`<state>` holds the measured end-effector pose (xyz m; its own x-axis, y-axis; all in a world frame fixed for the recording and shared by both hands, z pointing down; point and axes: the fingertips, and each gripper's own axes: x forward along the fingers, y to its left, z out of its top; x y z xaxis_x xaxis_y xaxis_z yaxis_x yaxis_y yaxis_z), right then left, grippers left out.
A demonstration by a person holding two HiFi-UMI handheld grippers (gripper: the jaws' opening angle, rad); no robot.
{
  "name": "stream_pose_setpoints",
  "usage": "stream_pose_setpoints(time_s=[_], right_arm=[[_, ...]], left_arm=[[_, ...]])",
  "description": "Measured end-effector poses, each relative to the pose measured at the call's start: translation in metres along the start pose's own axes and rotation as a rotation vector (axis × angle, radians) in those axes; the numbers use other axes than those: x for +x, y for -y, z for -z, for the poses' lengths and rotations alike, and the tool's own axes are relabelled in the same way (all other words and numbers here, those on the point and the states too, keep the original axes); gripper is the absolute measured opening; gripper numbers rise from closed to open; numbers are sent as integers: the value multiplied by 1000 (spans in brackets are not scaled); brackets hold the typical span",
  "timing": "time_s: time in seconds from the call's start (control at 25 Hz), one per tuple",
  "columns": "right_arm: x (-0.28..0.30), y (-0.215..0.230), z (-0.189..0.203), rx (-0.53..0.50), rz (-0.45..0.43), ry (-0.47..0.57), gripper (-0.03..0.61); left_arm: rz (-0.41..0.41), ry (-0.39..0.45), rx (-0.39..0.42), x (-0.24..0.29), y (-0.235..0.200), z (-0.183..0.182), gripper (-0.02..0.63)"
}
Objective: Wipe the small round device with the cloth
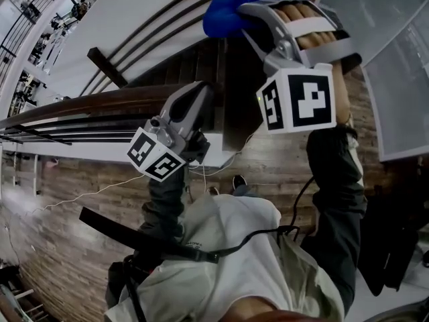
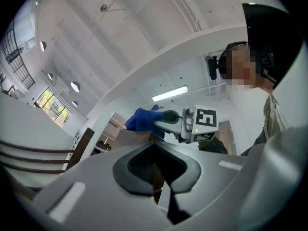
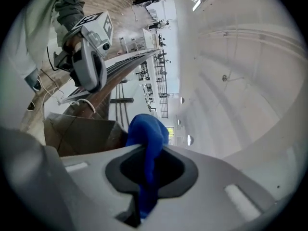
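- We see the right gripper [image 3: 144,179] clamped on a blue cloth [image 3: 147,134]. The cloth bunches above the jaws and a thin strip of it runs down between them.
- The left gripper [image 2: 161,177] has its jaws drawn together with nothing between them. It is raised below and beside the right one.
- We cannot find the small round device with any certainty. Both grippers point up at a white ceiling, where a small round fitting [image 2: 103,7] hangs well away from the cloth. That may be it, but we cannot tell.
- We judge the main risk to be the cloth slipping. Only a narrow strip is pinched, so a hard drag across a surface could pull it free.
- With both arms raised overhead, the wipe would have to be aimed through distorted views, so we could miss the device or press on it unevenly. A cable [image 1: 100,190] trails across the floor below and could catch a foot.
- We see no container whose contents show. A brown, cardboard-like panel [image 3: 82,134] sits just beside the cloth, but we cannot tell whether it is a box or whether it holds anything.
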<state>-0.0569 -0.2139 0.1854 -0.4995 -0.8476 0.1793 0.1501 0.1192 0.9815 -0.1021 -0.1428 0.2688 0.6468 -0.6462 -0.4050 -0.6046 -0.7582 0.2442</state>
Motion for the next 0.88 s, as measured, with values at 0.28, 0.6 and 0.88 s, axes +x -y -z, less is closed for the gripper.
stream_pose_setpoints(time_s=[0.28, 0.6, 0.88], right_arm=[[-26, -20, 24, 195, 25, 5, 35], [-55, -4, 63, 525, 175, 116, 35], [-75, 100, 100, 576, 485, 94, 35]], left_arm=[[6, -6, -13, 2, 0, 5, 3], [4, 32, 37, 2, -5, -22, 2], [56, 88, 143, 44, -4, -57, 2]])
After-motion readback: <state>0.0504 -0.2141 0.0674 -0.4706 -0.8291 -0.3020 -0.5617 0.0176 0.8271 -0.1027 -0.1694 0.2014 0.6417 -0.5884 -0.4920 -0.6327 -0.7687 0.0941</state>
